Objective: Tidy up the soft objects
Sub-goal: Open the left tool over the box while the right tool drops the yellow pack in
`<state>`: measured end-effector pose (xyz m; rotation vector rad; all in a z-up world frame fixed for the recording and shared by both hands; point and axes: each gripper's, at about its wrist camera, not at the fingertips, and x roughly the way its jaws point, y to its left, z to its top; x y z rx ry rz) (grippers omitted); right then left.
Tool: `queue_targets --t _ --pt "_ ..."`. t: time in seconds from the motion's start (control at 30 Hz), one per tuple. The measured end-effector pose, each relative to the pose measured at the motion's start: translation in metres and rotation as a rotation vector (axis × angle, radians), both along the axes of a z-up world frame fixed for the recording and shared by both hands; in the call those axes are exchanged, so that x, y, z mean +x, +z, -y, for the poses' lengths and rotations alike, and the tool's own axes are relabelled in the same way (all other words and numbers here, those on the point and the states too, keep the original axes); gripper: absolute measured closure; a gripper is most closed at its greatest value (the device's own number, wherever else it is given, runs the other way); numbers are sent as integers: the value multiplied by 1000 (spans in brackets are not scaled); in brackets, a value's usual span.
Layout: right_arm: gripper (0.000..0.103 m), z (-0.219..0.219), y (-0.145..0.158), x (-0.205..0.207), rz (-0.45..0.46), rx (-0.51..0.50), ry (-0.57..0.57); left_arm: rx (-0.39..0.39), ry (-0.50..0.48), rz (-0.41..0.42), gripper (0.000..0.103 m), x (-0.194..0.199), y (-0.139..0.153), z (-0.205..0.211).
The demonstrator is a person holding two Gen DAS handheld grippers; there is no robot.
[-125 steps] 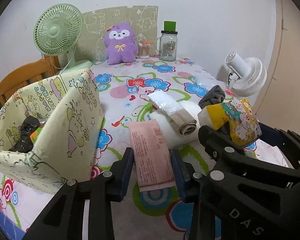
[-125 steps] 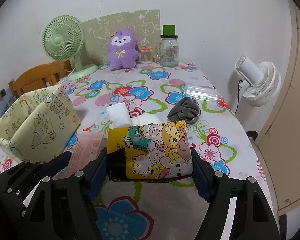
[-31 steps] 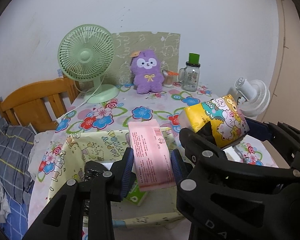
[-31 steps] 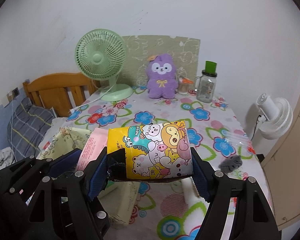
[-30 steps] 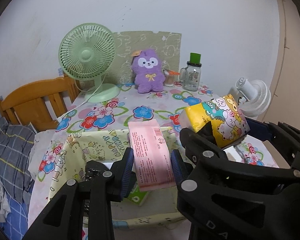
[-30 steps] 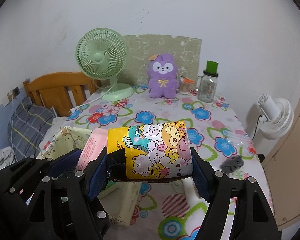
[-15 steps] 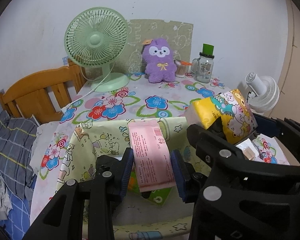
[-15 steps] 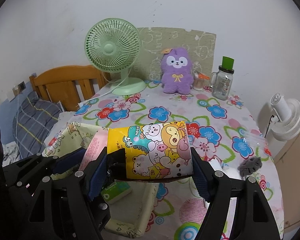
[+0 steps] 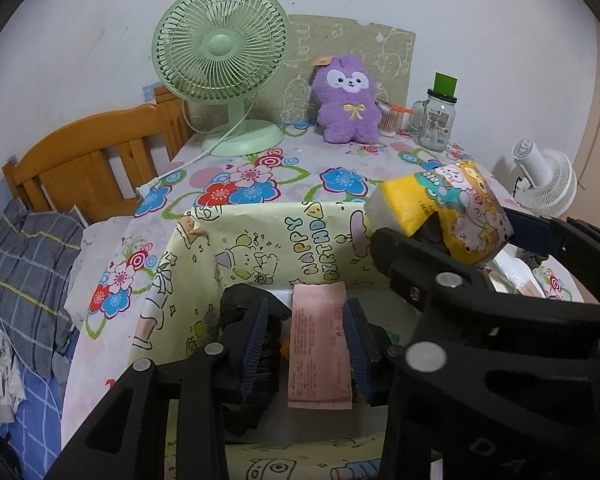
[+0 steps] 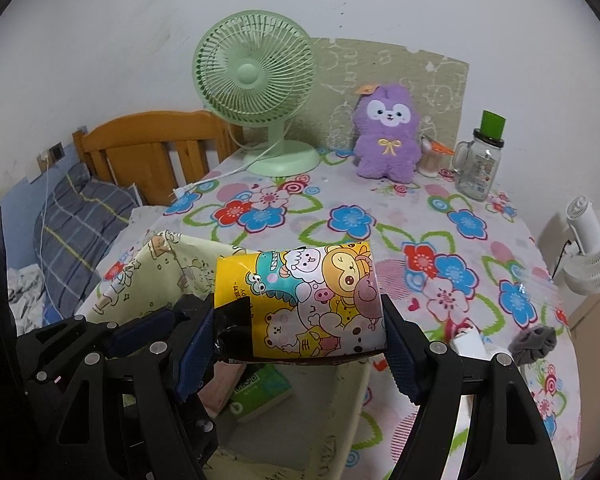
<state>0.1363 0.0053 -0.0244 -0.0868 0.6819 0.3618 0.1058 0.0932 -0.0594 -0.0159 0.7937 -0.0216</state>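
My left gripper (image 9: 306, 344) is shut on a pink tissue pack (image 9: 320, 344) and holds it down inside the pale yellow cartoon-print storage box (image 9: 300, 240). My right gripper (image 10: 296, 344) is shut on a yellow cartoon-print tissue pack (image 10: 300, 300) and holds it above the box's right side (image 10: 356, 396); it also shows in the left wrist view (image 9: 440, 216). A green tissue pack (image 10: 260, 392) and dark items (image 9: 236, 304) lie in the box. A grey sock (image 10: 534, 342) and a white roll (image 10: 468, 340) lie on the table at right.
On the flowered tablecloth (image 10: 340, 216) stand a green fan (image 10: 256, 76), a purple plush (image 10: 388, 136) and a glass jar with a green lid (image 10: 480, 160). A white fan (image 10: 592, 248) stands off the right edge. A wooden bed frame (image 10: 148, 152) is at left.
Both grippers have moved over the storage box. The left one has lowered the pink pack into it. The right one still holds the yellow pack above the box.
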Motion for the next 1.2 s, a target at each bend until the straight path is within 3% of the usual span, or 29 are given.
queue_targets --t 0.07,0.13,0.27,0.47,0.63,0.73,1.2 --pt "25 -2 -2 2 -4 -3 2 -1 -2 -2 47 0 -1 0" --pt "25 -5 -5 4 -14 -11 4 6 -3 0 42 0 -2 0" --pt "23 -9 -12 9 -43 -24 7 17 -3 -6 35 1 -3 1" --pt "9 -10 -12 5 -5 -56 -8 6 11 -9 28 2 -1 -1" --pt "7 -5 -7 -2 34 -62 -23 20 5 6 22 -2 3 5" --pt "7 1 -5 -5 37 -55 -30 33 -17 25 13 -7 6 11" --pt "7 31 8 -27 63 -22 -67 54 -44 66 9 -25 24 40"
